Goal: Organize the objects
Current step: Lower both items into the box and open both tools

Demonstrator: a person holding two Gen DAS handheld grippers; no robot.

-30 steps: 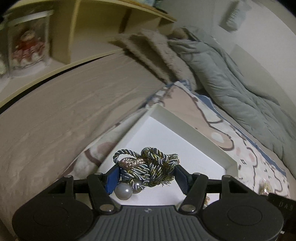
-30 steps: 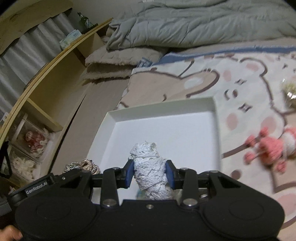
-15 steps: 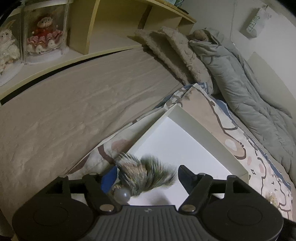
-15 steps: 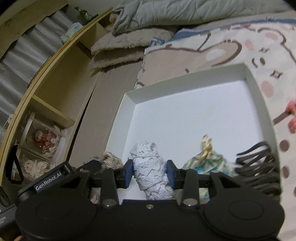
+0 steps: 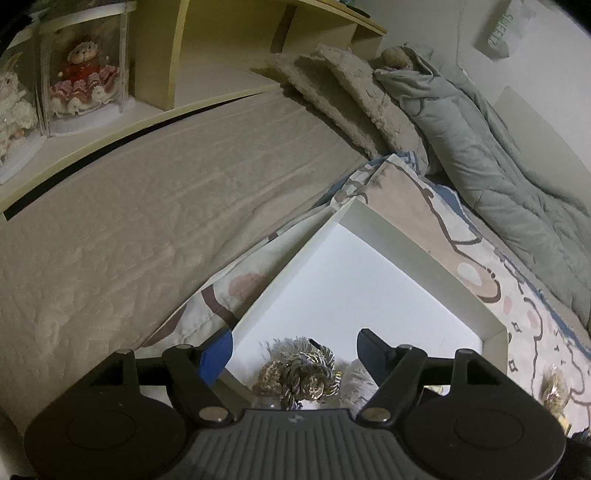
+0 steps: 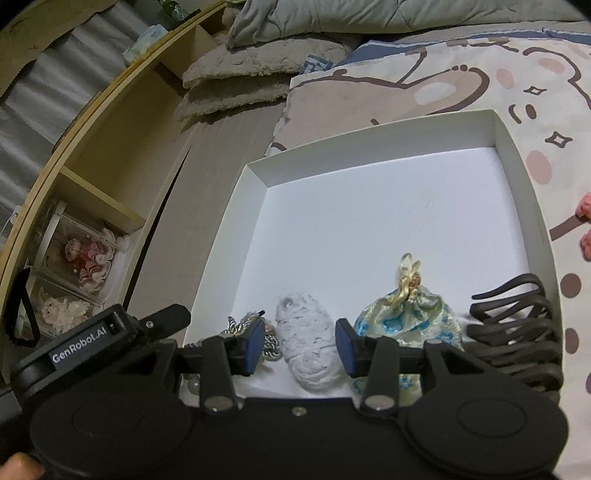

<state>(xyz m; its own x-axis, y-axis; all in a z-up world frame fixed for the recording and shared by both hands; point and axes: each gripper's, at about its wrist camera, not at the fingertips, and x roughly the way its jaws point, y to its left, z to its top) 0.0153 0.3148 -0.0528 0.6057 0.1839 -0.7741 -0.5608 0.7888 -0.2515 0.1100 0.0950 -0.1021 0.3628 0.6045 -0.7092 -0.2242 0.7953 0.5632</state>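
Only writing I could really read was "GenRobot.AI" on the label stuck to the other gripper's body poking into the right wrist view; there was a white bag hanging on the wall with some lettering, but too blurry to make out. The left gripper was spread wide open, pointing down into the near left corner of the white box, with the braided cord knot lying loose on the box floor between the fingers and touching neither. The right gripper was released too, jaws apart on either side of the white lace bundle, which sat on the floor of the box by its near edge with a visible gap to each blue pad. Just right of that bundle was a little blue and gold pouch with a ribbon on top, and further right, against the box's right wall, a dark brown claw clip. The cord knot showed in that view just left of the bundle. The box sat on a cartoon-print blanket on the bed, with a shelf off to the left holding a doll in a red dress inside a clear case
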